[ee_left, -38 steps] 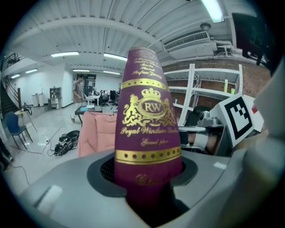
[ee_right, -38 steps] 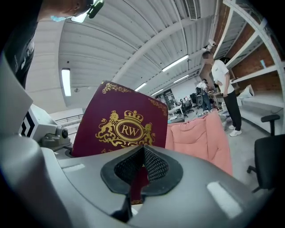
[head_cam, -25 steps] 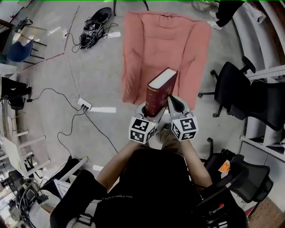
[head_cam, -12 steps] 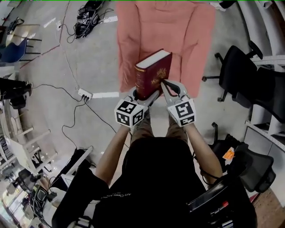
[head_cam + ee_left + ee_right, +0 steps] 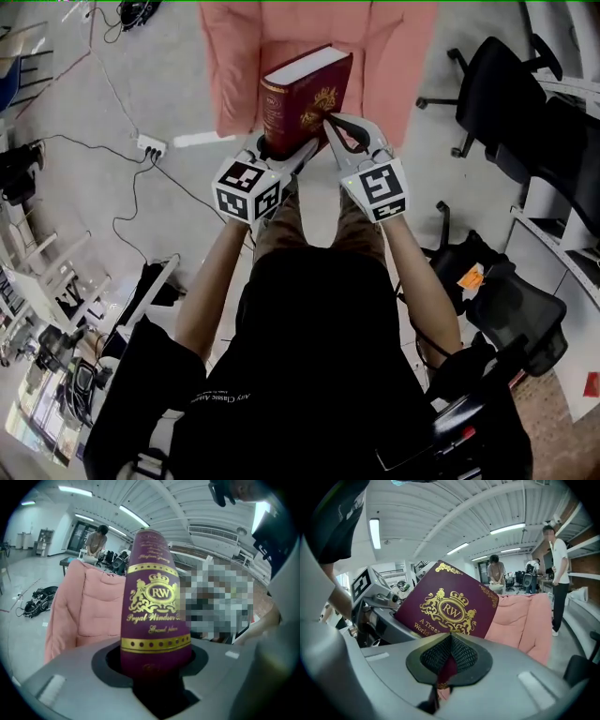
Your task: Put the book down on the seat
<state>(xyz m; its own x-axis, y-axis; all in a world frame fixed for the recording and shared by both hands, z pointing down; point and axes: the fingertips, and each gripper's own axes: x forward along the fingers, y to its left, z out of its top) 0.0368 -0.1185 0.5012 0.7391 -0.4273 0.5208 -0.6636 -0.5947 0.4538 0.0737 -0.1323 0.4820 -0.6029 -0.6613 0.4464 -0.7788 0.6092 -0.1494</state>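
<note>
Both of your grippers hold the book [image 5: 307, 98] upright at top centre, in the air before the seat [image 5: 394, 56]: left gripper [image 5: 279, 157] clamped round the spine, right gripper [image 5: 330, 122] pinching only the thin cover, which may slip as you lower it.

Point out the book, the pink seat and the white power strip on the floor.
book [image 5: 319, 101]: head view, on the front cover near the gold crest.
seat [image 5: 398, 66]: head view, on the pink cushion right of the book.
power strip [image 5: 150, 145]: head view, on its white body.
</note>
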